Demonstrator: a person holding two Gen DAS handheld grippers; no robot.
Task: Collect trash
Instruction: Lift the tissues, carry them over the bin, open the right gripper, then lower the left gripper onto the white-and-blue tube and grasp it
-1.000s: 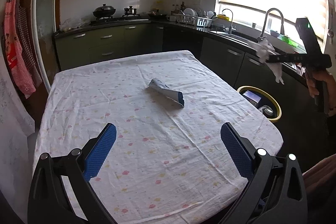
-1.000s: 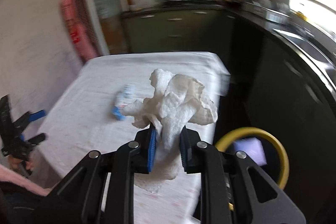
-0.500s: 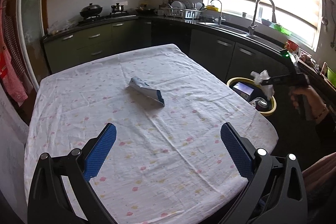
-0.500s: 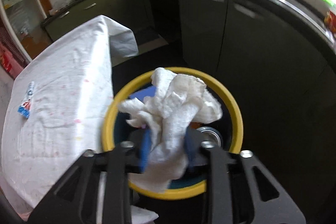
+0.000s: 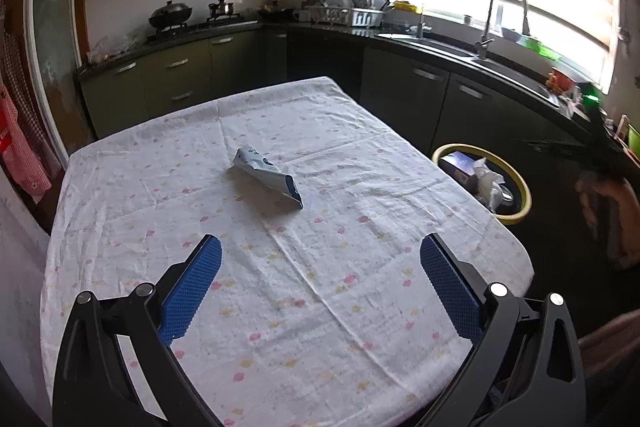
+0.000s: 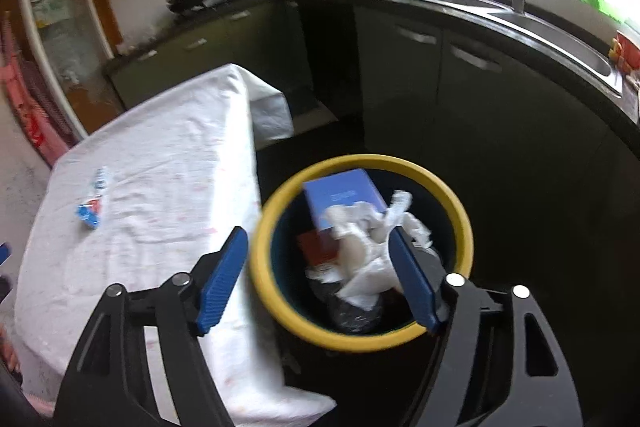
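Above the yellow-rimmed round bin, at the desk's three o'clock, my right claw is opening; crumpled white tissue drops inside. My left claw waits spread and empty, facing the flattened blue-white wrapper mid-desk, presumably next.

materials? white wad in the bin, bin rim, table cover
White wad: looks like soft, matte, crumpled tissue paper. Bin rim: likely smooth yellow plastic, even colour. Table cover: thin woven cloth, matte; creases and printed flecks.

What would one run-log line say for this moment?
right gripper: jaws opening over bin | tissue: in bin | left gripper: open, empty | wrapper: on table
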